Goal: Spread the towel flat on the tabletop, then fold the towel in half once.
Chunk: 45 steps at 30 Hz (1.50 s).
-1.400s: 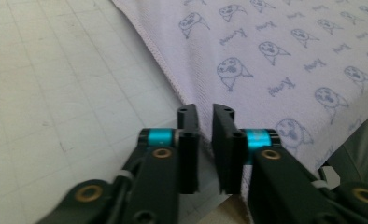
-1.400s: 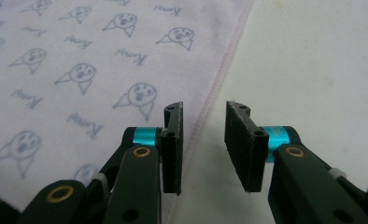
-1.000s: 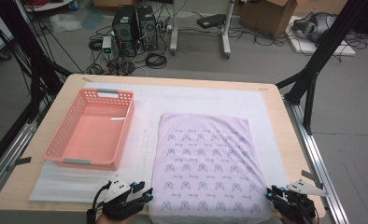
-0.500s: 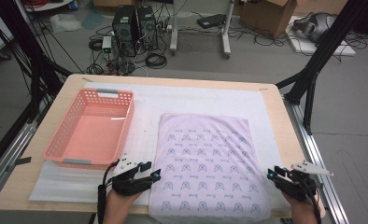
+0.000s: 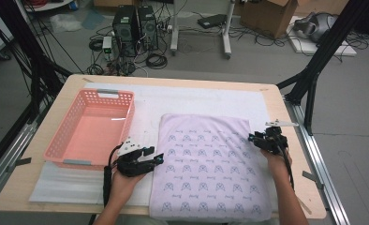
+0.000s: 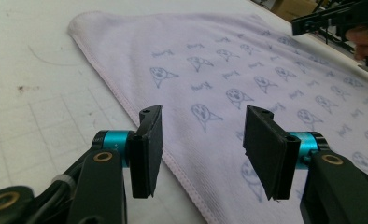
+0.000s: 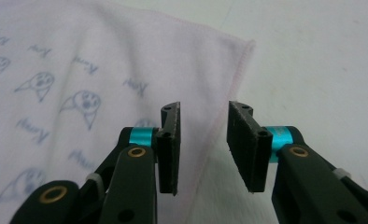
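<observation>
on the table (image 5: 42, 187), pale lilac cloth (image 5: 210, 168) printed with blue faces.

A lab or workshop set up for recording is showing here. A light wooden table (image 5: 42, 187) is standing on a grey concrete floor (image 5: 351, 93), with black frame struts (image 5: 321, 61) rising at its corners and metal rails (image 5: 323, 168) running along its sides. Beyond the table's far edge, two black computer towers (image 5: 135, 23) are sitting among loose cables (image 5: 157, 58), and a cardboard box (image 5: 267, 16) is lying farther back to the right.
</observation>
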{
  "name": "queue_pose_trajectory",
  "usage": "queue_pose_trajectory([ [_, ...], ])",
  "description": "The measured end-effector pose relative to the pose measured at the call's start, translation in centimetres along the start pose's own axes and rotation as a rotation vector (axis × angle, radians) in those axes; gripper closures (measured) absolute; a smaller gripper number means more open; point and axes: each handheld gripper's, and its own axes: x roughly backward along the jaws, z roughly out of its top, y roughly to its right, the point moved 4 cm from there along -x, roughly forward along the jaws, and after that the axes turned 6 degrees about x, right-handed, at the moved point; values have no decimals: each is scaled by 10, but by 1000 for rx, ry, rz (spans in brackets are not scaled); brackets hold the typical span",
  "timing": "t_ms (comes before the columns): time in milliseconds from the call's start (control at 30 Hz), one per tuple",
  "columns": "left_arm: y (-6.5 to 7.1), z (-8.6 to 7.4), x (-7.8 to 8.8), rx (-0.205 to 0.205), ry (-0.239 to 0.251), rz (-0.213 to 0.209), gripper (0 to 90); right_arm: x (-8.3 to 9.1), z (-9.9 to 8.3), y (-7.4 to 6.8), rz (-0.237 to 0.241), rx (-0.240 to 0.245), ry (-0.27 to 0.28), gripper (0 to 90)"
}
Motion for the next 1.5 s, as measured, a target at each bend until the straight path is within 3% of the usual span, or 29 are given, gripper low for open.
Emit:
queue_pose_trajectory([
  [67, 0, 2, -2, -6, 1, 3, 476, -13, 2, 2, -7, -4, -44, 752],
  [100, -1, 3, -3, -9, 5, 2, 477, -15, 3, 3, -12, -8, -31, 849],
  [133, 0, 4, -3, -9, 6, 0, 476, -16, 4, 6, -36, -15, -32, 858],
  [167, 0, 4, -3, -8, 5, 0, 473, -17, 5, 10, -83, -7, -35, 864],
  [233, 0, 3, -4, -9, -3, 0, 469, -19, 7, 14, -132, 13, -32, 863],
  [267, 1, 3, -4, -7, -4, 1, 463, -20, 7, 15, -141, 3, -24, 855],
  [333, 2, 2, -4, -6, -3, -5, 454, -18, 6, 15, -143, -26, -12, 735],
  [500, 4, 3, -3, -7, 9, -11, 429, 8, -2, 6, -75, -14, 43, 594],
  [700, 7, 4, 0, -7, 28, -27, 395, 52, -32, -13, 90, -7, 102, 426],
  [767, 8, 6, 1, -18, 46, -15, 356, 63, -40, -19, 120, 18, 110, 367],
  [833, 9, 9, 2, -24, 60, -12, 296, 71, -46, -25, 99, 32, 116, 291],
  [933, 8, 12, 5, -22, 92, 1, 212, 81, -48, -30, 98, 58, 139, 260],
  [1100, 5, 14, 8, -21, 102, -7, 222, 86, -45, -29, 88, 52, 193, 243],
  [1233, 3, 15, 9, -47, 93, 7, 238, 85, -47, -30, 86, 61, 181, 243],
  [1500, 0, 17, 8, -17, 100, 9, 247, 82, -47, -31, 82, 62, 167, 244],
])
